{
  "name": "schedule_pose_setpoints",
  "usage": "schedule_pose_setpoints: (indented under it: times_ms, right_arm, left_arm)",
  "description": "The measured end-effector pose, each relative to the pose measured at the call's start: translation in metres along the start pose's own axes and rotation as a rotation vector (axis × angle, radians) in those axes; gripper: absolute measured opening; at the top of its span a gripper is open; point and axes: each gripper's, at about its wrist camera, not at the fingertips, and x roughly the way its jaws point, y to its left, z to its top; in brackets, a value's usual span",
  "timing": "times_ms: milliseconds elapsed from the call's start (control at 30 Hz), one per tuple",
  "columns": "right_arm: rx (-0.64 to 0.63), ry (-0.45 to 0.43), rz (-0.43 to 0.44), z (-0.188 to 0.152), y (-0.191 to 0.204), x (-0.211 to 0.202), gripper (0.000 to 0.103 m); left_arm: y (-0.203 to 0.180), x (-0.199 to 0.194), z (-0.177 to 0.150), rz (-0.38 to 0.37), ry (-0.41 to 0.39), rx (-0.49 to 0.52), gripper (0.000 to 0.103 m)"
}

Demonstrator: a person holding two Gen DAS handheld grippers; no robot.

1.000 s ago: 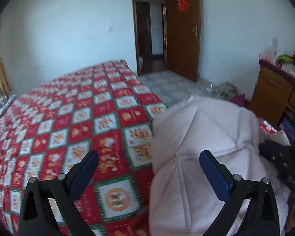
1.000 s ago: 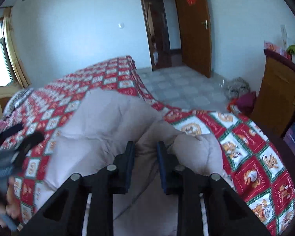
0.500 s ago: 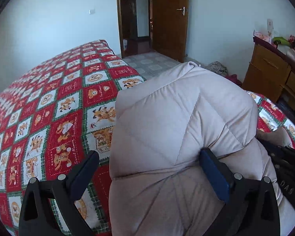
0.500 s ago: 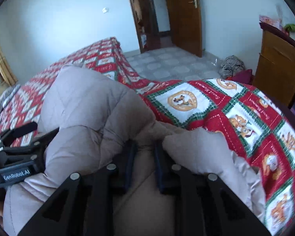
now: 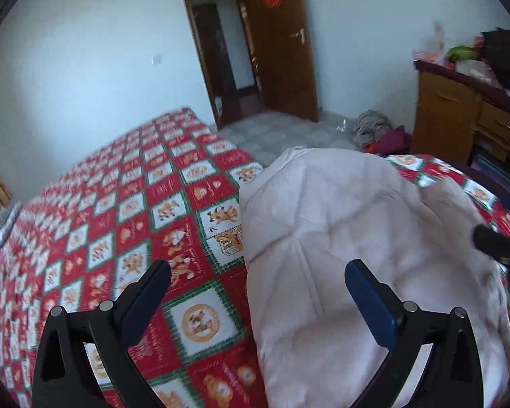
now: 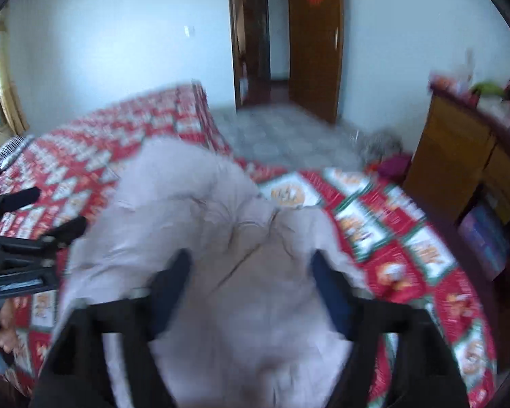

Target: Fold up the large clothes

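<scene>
Left wrist view: left gripper (image 5: 256, 280) at lower centre, jaws wide apart and clamped on nothing, one blue pad over the bedspread (image 5: 125, 210), the other over the padded jacket (image 5: 350, 238). Pale jacket heaped right of centre on the red-and-white patterned spread. Wooden dresser (image 5: 459, 125) at right edge, clutter on top (drawers shut, contents unseen). Open brown door (image 5: 282, 44) at upper centre, tiled floor (image 5: 275, 136) below it. Right wrist view, blurred: right gripper (image 6: 250, 284) at lower centre, jaws opening, jacket fabric lying between them, pads clear of it. Left gripper's black fingers at left edge; dresser at right.
</scene>
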Motion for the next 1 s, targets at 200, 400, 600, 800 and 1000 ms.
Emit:
schedule_pose_setpoints:
  times_ms: [200, 400, 600, 800, 1000]
  right_arm:
    - [0.075, 0.023, -0.027, -0.043, 0.012, -0.068, 0.094]
    - [0.113, 0.012, -0.004, -0.088, 0.022, -0.099, 0.098]
    - [0.145, 0.051, 0.010, -0.109, 0.029, -0.117, 0.098]
    - [0.150, -0.054, -0.028, -0.113, 0.034, -0.155, 0.103]
    - [0.218, -0.145, -0.016, -0.107, 0.034, -0.184, 0.103]
  left_arm:
    - [-0.009, -0.059, -0.039, -0.018, -0.023, -0.022, 0.102]
    - [-0.009, -0.104, -0.093, -0.005, -0.035, -0.073, 0.102]
    - [-0.010, -0.140, -0.117, 0.028, -0.092, -0.084, 0.102]
    - [-0.013, -0.175, -0.116, 0.059, -0.151, -0.102, 0.102]
    - [-0.015, -0.210, -0.115, 0.083, -0.216, -0.101, 0.102]
